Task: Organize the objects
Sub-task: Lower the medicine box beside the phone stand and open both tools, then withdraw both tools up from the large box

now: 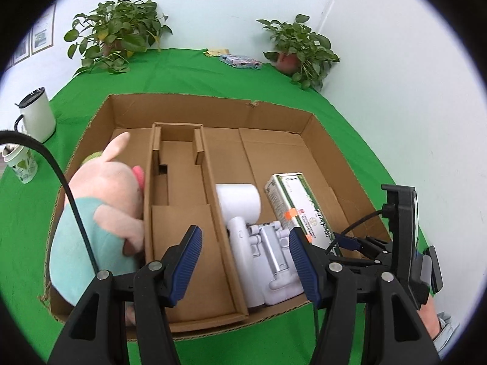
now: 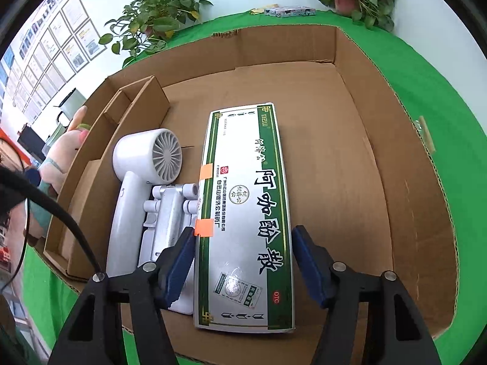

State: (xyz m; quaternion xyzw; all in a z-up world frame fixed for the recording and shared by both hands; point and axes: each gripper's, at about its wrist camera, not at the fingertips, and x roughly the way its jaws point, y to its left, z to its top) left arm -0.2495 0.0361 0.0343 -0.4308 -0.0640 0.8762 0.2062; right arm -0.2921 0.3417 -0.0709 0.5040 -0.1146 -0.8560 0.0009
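Over the box: both grippers hang above the open cardboard box (image 2: 380, 140) on a green table (image 1: 182, 70), pointing down into it.
Step in hand: looks like packing items into the box; the medicine carton (image 2: 246, 213) lies flat on the box floor, so I judge it placed or about to be let go.
Right gripper (image 2: 243, 261): jaws apart, one blue pad on each long side of the medicine carton; left pad looks at the edge, right pad shows a sliver of gap. No clamp that I can confirm.
Left gripper (image 1: 245, 261): jaws apart, nothing between them, hovering over the near edge of the box above the white hair dryer (image 1: 240, 210).
Task's thing, where: medicine carton sits in the big right part of the box, long side touching the grey-white bracket part (image 2: 170, 213) that lies just beside the hair dryer.
Task's thing, looks: long flat pack, silver face, green border, black characters, two orange tape tabs on the left edge; rigid, easy to pinch across its width.
Others in box: plush pig toy (image 1: 100, 206) at far left, beyond the cardboard insert (image 1: 182, 182).
Next move: probably right gripper lifts clear straight up, without dragging the carton.
Risk: a pad snagging a tape tab.
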